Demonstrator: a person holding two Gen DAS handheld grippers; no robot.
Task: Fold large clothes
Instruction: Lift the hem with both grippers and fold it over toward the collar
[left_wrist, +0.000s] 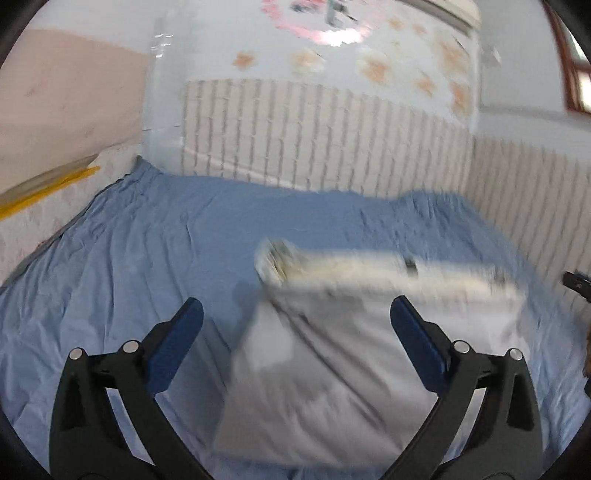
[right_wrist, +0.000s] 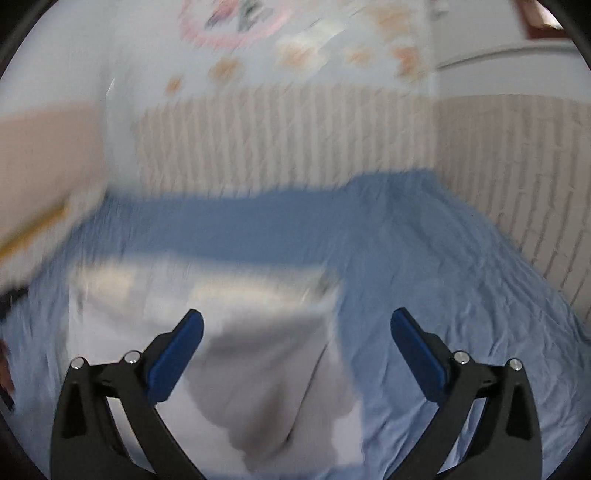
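On blue sheet (left_wrist: 147, 240), grey garment (left_wrist: 332, 387), jaws wide.

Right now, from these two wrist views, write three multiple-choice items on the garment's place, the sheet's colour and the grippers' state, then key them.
1. Where does the pale grey folded garment lie?
A. on the blue bed sheet
B. on a wooden floor
C. over a chair

2. What colour is the wrinkled sheet?
A. green
B. blue
C. red

3. How do the left gripper and the right gripper stand?
A. both shut on cloth
B. one shut
C. both open

Key: 1 A, the sheet surrounds the garment in both views; 2 B, it is blue throughout; 3 C, each pair of blue-padded fingers stands wide apart, holding nothing.
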